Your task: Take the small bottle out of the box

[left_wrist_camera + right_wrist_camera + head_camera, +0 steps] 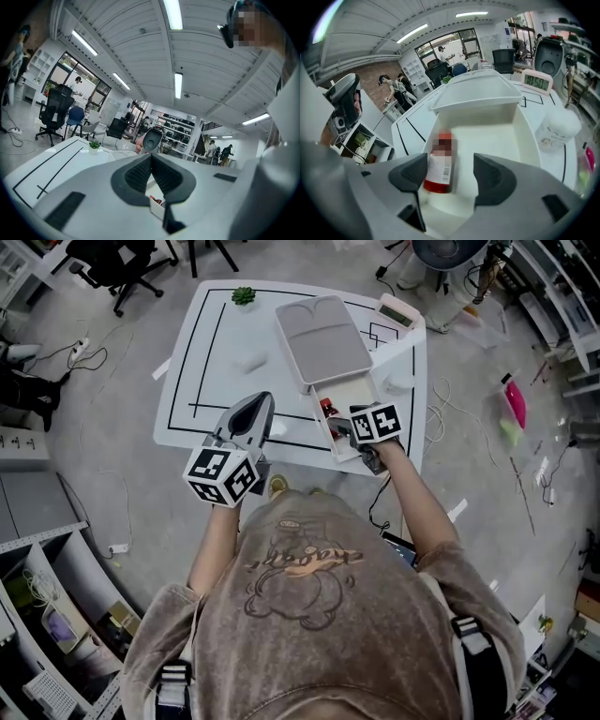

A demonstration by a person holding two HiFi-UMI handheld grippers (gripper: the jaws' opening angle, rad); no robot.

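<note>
A small bottle [439, 165] with a red cap, a red base and a white label lies on its side in the open white box [497, 136], against its left wall. My right gripper [450, 174] is open and reaches into the box. The bottle lies between its jaws next to the left pad [412, 174], while the right pad [490, 174] stands apart from it. In the head view the right gripper [349, 432] is over the box's [361, 390] near end, next to the bottle [328, 411]. The box's lid [322, 338] lies folded back. My left gripper [253, 413] is shut and empty over the table's front edge.
The white table [187, 381] carries black line markings. On it are a small green plant [244, 295], a pink digital clock [398, 313], a white cup [557, 129] to the right of the box and a small white object [251, 362]. Office chairs and shelves surround it.
</note>
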